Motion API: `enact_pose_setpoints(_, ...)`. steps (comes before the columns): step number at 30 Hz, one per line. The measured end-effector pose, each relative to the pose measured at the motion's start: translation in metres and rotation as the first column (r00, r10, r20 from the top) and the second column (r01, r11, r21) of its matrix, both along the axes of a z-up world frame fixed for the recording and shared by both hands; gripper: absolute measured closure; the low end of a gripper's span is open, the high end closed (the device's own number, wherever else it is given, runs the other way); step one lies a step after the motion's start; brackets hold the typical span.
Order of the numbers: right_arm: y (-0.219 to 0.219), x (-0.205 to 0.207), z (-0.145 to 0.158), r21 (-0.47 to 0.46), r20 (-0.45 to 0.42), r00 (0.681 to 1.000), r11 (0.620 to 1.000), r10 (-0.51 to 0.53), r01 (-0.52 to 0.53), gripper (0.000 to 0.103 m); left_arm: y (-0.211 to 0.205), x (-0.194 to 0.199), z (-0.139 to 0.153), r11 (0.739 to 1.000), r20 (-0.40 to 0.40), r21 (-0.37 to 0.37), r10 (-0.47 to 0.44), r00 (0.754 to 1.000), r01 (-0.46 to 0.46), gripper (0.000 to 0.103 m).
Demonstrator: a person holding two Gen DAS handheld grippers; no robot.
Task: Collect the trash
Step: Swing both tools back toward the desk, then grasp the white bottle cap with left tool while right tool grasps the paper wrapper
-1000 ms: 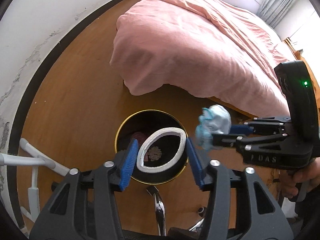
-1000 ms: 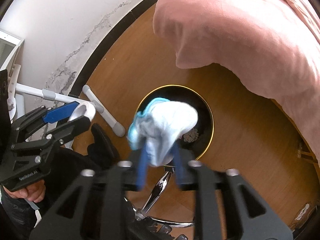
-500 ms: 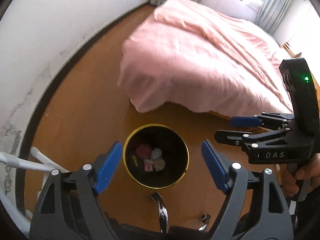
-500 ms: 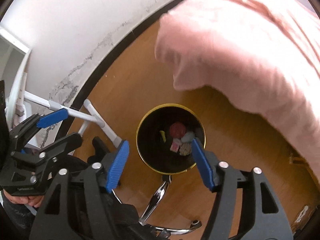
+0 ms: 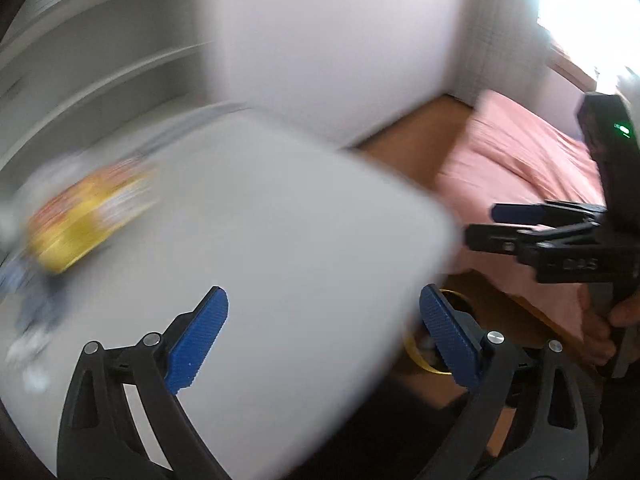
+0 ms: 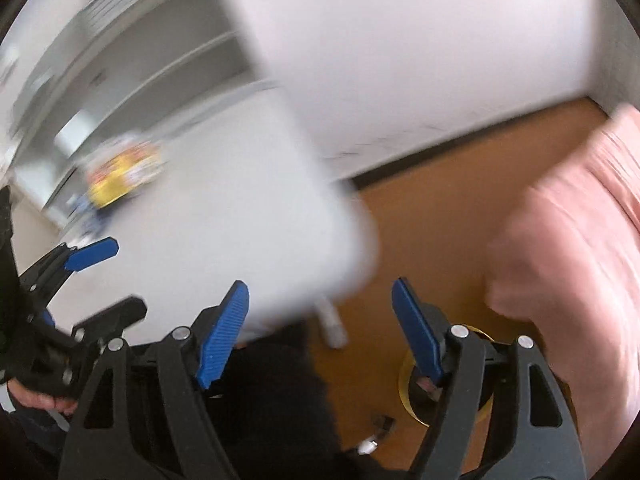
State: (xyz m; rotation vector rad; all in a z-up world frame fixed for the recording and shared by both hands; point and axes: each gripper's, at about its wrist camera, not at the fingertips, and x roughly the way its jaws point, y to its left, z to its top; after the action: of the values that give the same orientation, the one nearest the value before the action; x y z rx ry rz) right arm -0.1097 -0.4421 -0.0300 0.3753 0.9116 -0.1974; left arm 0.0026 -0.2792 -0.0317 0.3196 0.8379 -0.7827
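Both grippers are empty with their blue pads spread wide: the left gripper [image 5: 320, 334] hangs over the near part of the white table [image 5: 280, 208], and the right gripper [image 6: 320, 334] straddles that table's rounded corner, one finger over the tabletop and the other over bare floor.

Going by that, the step in hand looks like a reach for more trash. What remains sits at the table's far left: a yellow-and-orange packet [image 5: 86, 216] and, nearer the edge, some small bluish scraps [image 5: 30, 312] (both too smeared by blur to identify). The next move calls for carrying one gripper across the open tabletop and closing on a piece.

Room is generous over the table, with nothing standing between the pads and the packet. The rounded corner needs watching, since the bin [image 6: 416, 396] sits on the floor just beyond and below it, beside the pink bedcover [image 6: 568, 248]. A white frame leg [image 6: 334, 324] stands under that corner.
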Motion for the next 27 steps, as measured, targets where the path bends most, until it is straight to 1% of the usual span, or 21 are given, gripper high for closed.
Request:
enact_pose_setpoints(1, 0.017, 0.016, 0.001, -0.001, 0.001, 0.999, 0.999, 0.046, -0.046, 0.031, 0.020, 0.008, -0.001, 0.999, 0.005, 0.003, 0.047, 0.999, -0.047, 0.009)
enact_pose_setpoints(2, 0.037, 0.033, 0.001, 0.001, 0.001, 0.995, 0.995, 0.097, -0.097, 0.031, 0.048, 0.019, -0.002, 0.993, 0.012, 0.014, 0.115, 0.993, -0.115, 0.009)
enact_pose_setpoints(4, 0.079, 0.065, 0.003, 0.001, -0.003, 0.981, 0.981, 0.192, -0.192, 0.031, 0.094, 0.035, -0.005, 0.973, 0.018, 0.028, 0.227, 0.974, -0.228, 0.009)
enact_pose_setpoints(6, 0.122, 0.094, 0.004, -0.002, -0.006, 0.959, 0.959, 0.283, -0.283, 0.031, 0.142, 0.051, -0.008, 0.937, 0.012, 0.044, 0.346, 0.938, -0.346, 0.009)
enact_pose_setpoints(8, 0.160, 0.116, 0.004, -0.006, -0.012, 0.932, 0.932, 0.364, -0.364, 0.031, 0.180, 0.064, -0.013, 0.902, 0.008, 0.060, 0.427, 0.904, -0.427, 0.009)
enact_pose_setpoints(9, 0.174, 0.121, 0.005, -0.009, -0.017, 0.922, 0.922, 0.387, -0.388, 0.032, 0.196, 0.070, -0.017, 0.888, -0.002, 0.067, 0.456, 0.890, -0.455, 0.009)
enact_pose_setpoints(11, 0.198, 0.136, 0.005, -0.010, -0.021, 0.901, 0.901, 0.433, -0.433, 0.032, 0.218, 0.081, -0.024, 0.861, -0.020, 0.083, 0.505, 0.863, -0.502, 0.009)
enact_pose_setpoints(13, 0.221, 0.148, 0.004, -0.013, -0.030, 0.883, 0.883, 0.468, -0.469, 0.032, 0.235, 0.092, -0.031, 0.846, -0.044, 0.093, 0.530, 0.847, -0.524, 0.009)
enact_pose_setpoints(15, 0.230, 0.154, 0.002, -0.010, -0.038, 0.874, 0.875, 0.484, -0.484, 0.033, 0.241, 0.102, -0.036, 0.848, -0.069, 0.087, 0.529, 0.846, -0.523, 0.009)
enact_pose_setpoints(17, 0.238, 0.161, 0.001, -0.009, -0.044, 0.871, 0.872, 0.489, -0.490, 0.033, 0.238, 0.110, -0.040, 0.845, -0.065, 0.098, 0.533, 0.844, -0.526, 0.009)
enact_pose_setpoints(18, 0.241, 0.162, 0.002, -0.012, -0.049, 0.870, 0.871, 0.490, -0.491, 0.033, 0.242, 0.106, -0.041, 0.845, -0.063, 0.098, 0.532, 0.844, -0.525, 0.010)
enact_pose_setpoints(20, 0.244, 0.167, 0.001, -0.013, -0.056, 0.870, 0.871, 0.490, -0.491, 0.033, 0.241, 0.114, -0.042, 0.849, -0.071, 0.089, 0.528, 0.846, -0.522, 0.012)
enact_pose_setpoints(22, 0.246, 0.169, 0.002, -0.021, -0.064, 0.869, 0.870, 0.490, -0.492, 0.034, 0.240, 0.117, -0.042, 0.851, -0.082, 0.083, 0.524, 0.848, -0.518, 0.035)
enact_pose_setpoints(23, 0.246, 0.171, 0.002, -0.024, -0.068, 0.869, 0.870, 0.491, -0.493, 0.034, 0.240, 0.118, -0.043, 0.851, -0.094, 0.089, 0.524, 0.847, -0.517, 0.054)
enact_pose_setpoints(24, 0.246, 0.173, 0.001, -0.024, -0.070, 0.867, 0.868, 0.493, -0.496, 0.035, 0.238, 0.119, -0.043, 0.850, -0.086, 0.092, 0.526, 0.846, -0.519, 0.072)
enact_pose_setpoints(26, 0.254, 0.180, 0.001, -0.025, -0.073, 0.859, 0.860, 0.507, -0.510, 0.035, 0.243, 0.113, -0.037, 0.861, -0.108, 0.074, 0.508, 0.855, -0.503, 0.072)
enact_pose_setpoints(27, 0.258, 0.184, 0.001, -0.023, -0.072, 0.851, 0.853, 0.520, -0.522, 0.035, 0.244, 0.107, -0.033, 0.862, -0.104, 0.067, 0.507, 0.855, -0.503, 0.072)
